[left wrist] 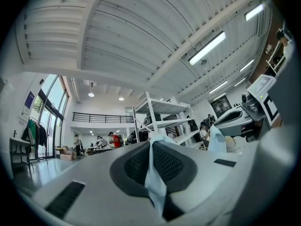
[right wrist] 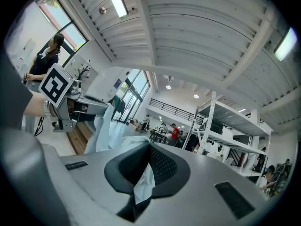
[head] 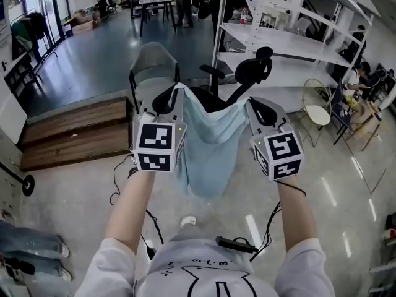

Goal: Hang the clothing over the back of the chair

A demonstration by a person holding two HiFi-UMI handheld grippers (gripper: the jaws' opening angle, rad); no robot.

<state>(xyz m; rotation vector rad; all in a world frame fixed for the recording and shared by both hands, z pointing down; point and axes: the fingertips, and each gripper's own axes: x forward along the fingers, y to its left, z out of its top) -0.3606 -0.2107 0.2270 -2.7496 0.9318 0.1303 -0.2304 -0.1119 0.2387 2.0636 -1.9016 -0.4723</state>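
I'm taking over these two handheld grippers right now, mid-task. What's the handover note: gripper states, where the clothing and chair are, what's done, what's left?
Left gripper: shut on one upper corner of the light blue garment.
Right gripper: shut on the other upper corner.
Garment: hangs spread between them, off the floor.
Chairs: grey chair ahead left, black office chair ahead right; garment on neither.
Done: garment lifted and spread.
Left: drape it over the chair back, then release.

Clothing (head: 207,142): thin lt-blue cloth, soft, matt. Chair (head: 250,72): blk matt plastic. Step (head: 74,132) left of chair: brown wood. Floor (head: 80,197): smooth, glossy.
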